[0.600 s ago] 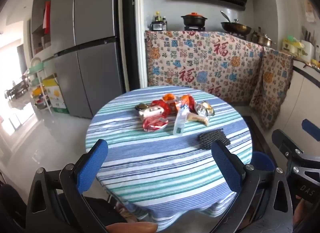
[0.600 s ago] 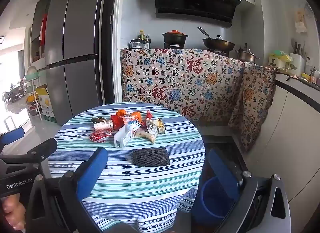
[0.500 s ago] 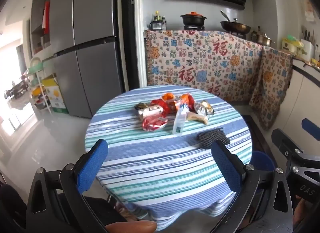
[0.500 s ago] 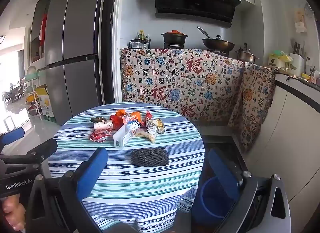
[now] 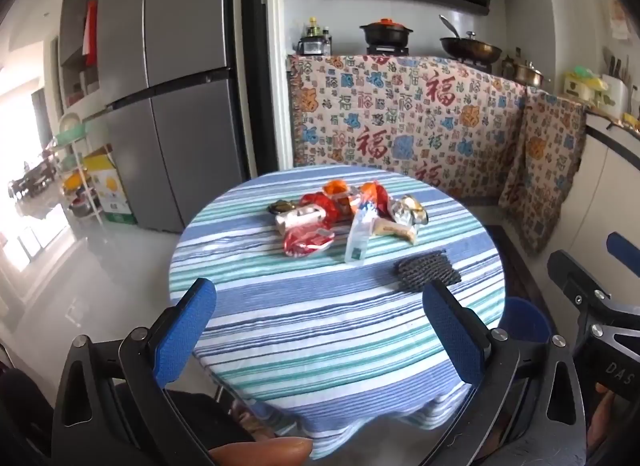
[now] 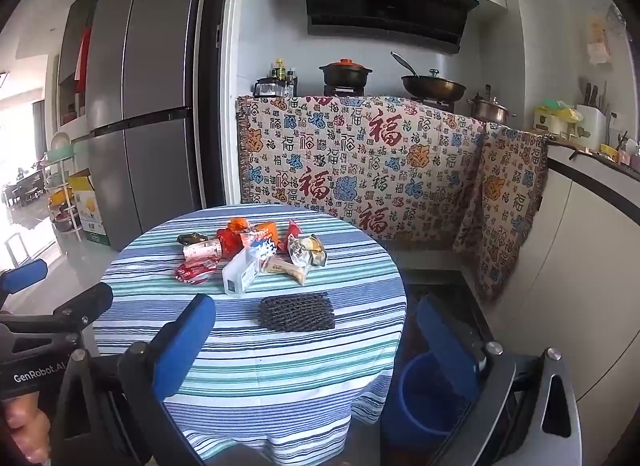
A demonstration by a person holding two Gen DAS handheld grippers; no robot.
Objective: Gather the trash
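A round table (image 5: 320, 330) (image 6: 280, 366) with a blue and green striped cloth carries a pile of trash: red and orange snack wrappers (image 5: 324, 205) (image 6: 240, 238), a clear plastic bottle (image 5: 358, 236) (image 6: 242, 274) lying down, a silver wrapper (image 5: 408, 213) (image 6: 306, 250) and a black mesh pad (image 5: 426, 276) (image 6: 296, 312). A blue bin (image 5: 520, 320) (image 6: 424, 394) stands on the floor by the table's right side. My left gripper (image 5: 320, 330) and my right gripper (image 6: 316, 346) both hang open before the table's near edge, holding nothing.
A grey fridge (image 5: 168, 77) stands at the back left. A counter draped in patterned cloth (image 5: 400, 125) holds a pot and a wok. White cabinets (image 6: 580, 286) run along the right. A person's hand (image 6: 24, 426) grips the left tool.
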